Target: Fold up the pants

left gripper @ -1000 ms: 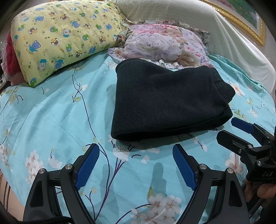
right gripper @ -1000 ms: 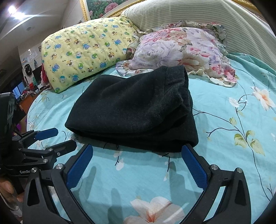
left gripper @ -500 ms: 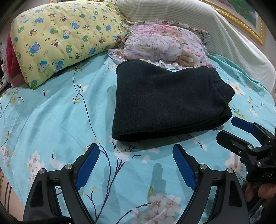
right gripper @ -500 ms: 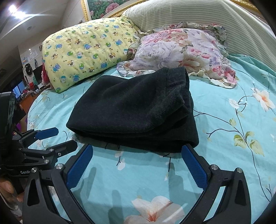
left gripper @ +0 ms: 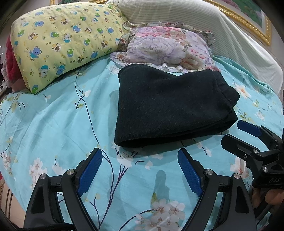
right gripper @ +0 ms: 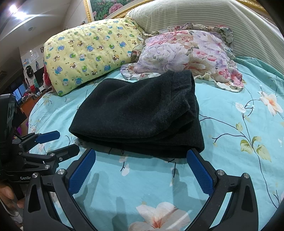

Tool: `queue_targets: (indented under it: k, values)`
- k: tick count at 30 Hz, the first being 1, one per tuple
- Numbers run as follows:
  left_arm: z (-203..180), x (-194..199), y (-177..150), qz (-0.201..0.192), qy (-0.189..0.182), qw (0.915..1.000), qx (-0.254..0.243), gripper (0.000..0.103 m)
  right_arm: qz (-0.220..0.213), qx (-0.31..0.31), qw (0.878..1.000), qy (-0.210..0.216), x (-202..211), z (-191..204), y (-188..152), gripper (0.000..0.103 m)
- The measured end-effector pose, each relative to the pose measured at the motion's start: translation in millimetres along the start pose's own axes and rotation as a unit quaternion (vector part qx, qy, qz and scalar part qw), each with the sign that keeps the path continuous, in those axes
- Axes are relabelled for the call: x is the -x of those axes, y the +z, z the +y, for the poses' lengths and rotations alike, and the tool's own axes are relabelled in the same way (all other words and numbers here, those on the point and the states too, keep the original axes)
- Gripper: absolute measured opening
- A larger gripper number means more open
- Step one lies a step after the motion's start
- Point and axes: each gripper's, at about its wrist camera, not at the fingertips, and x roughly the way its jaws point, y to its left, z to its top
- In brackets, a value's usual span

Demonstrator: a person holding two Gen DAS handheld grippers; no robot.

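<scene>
The bed had a turquoise sheet [left gripper: 53,124] with a flower-and-branch print, plus a yellow bear pillow [left gripper: 62,44] and a frilly floral pillow [left gripper: 168,48] against a striped headboard [right gripper: 195,16]. The pants [left gripper: 168,110], dark fuzzy knit, lay folded in a thick rectangle just below the pillows. The left gripper [left gripper: 140,170] and right gripper [right gripper: 142,170] were both spread wide, empty, near the pants' front edge.

Bare sheet [left gripper: 53,124] lies open around the pants [left gripper: 168,110]; 2 pillows [left gripper: 65,40] crowd behind.
</scene>
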Motion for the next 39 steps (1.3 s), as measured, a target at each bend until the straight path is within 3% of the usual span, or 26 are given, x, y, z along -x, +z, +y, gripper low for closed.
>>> queue_targets:
  k: [39]
  values:
    - [-7.1,7.7,20.6,-0.015,-0.007,0.9999,-0.001,0.087,-0.021,-0.009,1.000,-0.006,14.1,-10.8,9.9,0.102]
